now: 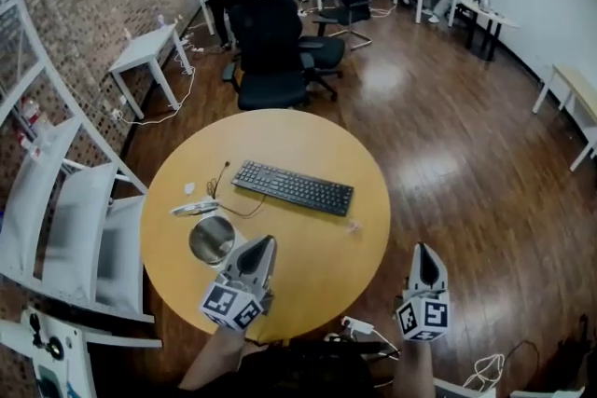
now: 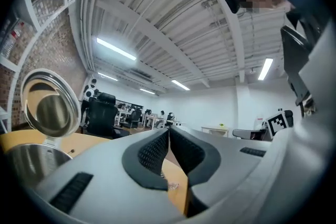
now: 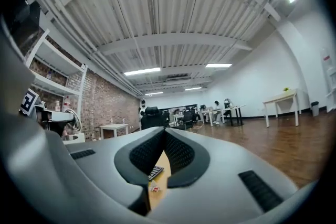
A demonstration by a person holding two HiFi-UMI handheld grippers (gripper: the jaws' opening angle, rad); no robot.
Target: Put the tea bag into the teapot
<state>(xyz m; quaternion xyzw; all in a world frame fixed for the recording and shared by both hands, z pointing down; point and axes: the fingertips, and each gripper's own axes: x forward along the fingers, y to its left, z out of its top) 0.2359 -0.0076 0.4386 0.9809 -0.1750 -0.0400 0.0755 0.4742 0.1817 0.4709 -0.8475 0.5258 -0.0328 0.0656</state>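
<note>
Both tools wait at the bench's near side, each with its jaws pressed together on nothing: the left tool (image 1: 264, 244) just beside the teapot (image 1: 213, 240), the right tool (image 1: 425, 249) beyond the right rim of the bench (image 1: 308, 144). What looks like the tea bag (image 1: 353, 225) lies flat on the bench just past the right end of the keyboard (image 1: 293, 187), well apart from the teapot, whose lid (image 1: 195, 208) is flipped back. The right tool is nearer the bag, so I would spread its jaws first. Next I would come in low, pinch the bag's edge rather than squash it, carry it clear of the keyboard, and release only over the open mouth.
</note>
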